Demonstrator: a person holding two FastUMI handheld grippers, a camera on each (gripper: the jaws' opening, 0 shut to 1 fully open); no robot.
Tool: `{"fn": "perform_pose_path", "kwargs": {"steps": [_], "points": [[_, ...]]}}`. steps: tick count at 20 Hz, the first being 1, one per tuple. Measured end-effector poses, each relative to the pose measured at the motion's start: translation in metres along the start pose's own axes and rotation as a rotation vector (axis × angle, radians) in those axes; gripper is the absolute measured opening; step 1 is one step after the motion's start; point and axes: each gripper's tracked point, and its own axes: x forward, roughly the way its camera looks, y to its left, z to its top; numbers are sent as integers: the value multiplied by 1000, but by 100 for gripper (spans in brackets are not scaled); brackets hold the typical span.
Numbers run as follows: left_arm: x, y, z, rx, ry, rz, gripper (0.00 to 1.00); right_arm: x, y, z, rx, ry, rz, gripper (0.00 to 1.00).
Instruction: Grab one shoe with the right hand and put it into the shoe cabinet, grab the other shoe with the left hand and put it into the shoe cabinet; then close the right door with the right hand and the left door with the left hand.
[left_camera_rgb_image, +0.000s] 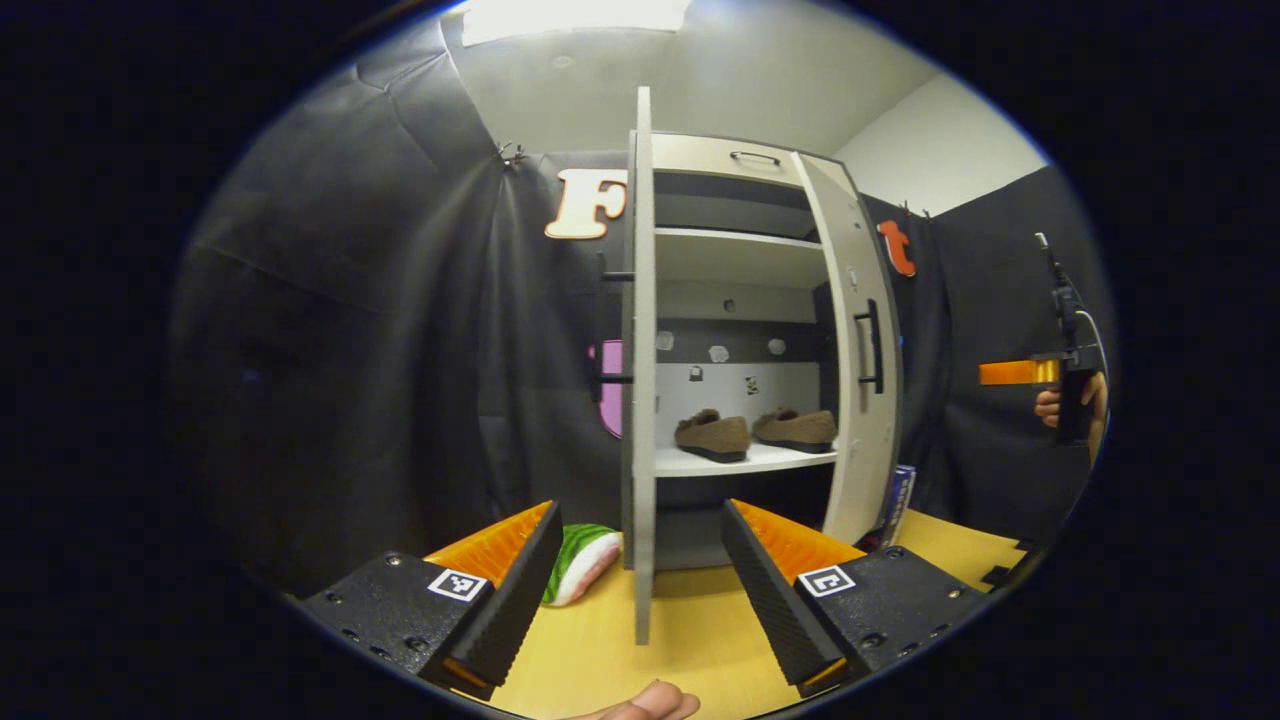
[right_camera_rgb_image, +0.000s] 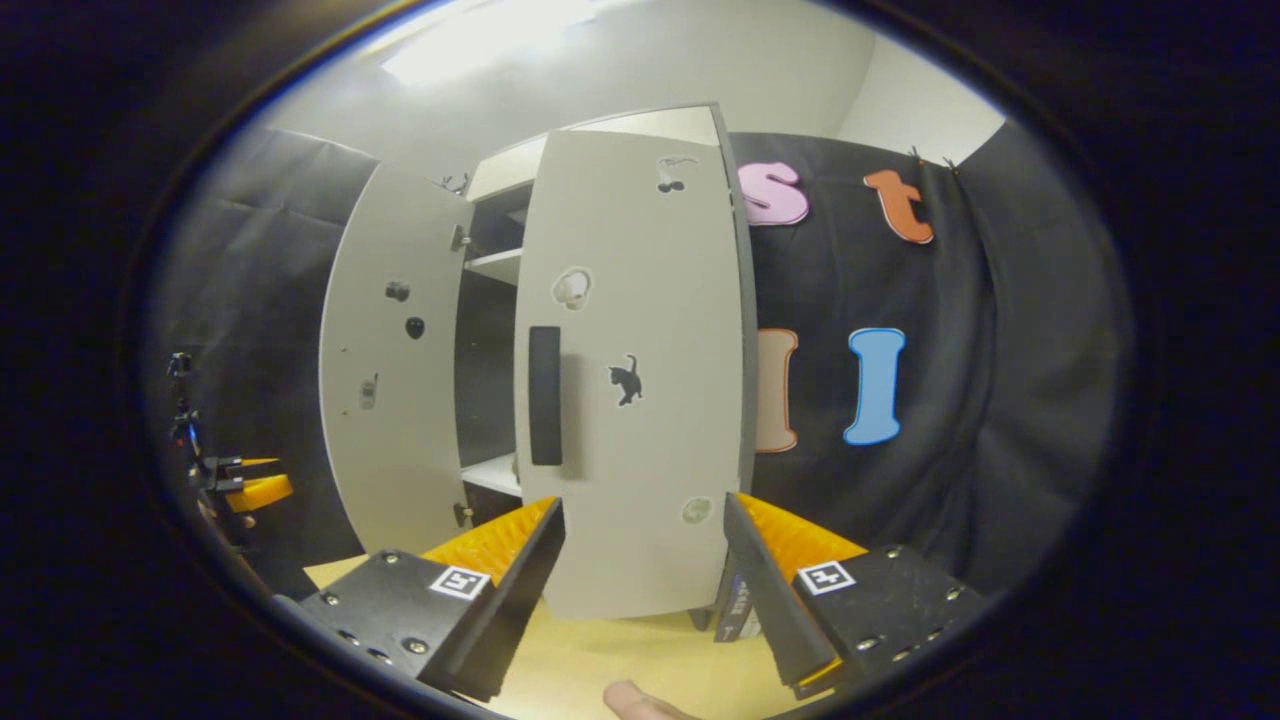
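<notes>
While both shoes sit inside the cabinet, both tools gape, released.

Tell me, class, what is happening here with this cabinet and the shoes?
A person holds a gripper in each hand in front of a white shoe cabinet. Two brown shoes already sit side by side on a shelf inside. Both doors are not yet closed: the left door stands edge-on to the open left gripper, and the right door hangs partly open before the open right gripper. Neither gripper holds anything. Closing the doors remains.
</notes>
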Motion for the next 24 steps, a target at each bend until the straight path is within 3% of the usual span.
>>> {"fn": "perform_pose_path", "kwargs": {"steps": [12,15,17,24], "points": [[84,148,27,-63,4,141,97,-19,41,-9,-80,-27,66,96],[110,152,40,-116,-3,97,92,-20,37,-10,-96,-29,55,96],[121,141,44,-135,3,49,95,-21,38,-9,-90,-33,58,99],[123,62,66,-137,14,-150,93,-33,38,-11,-47,-35,46,96]]}}
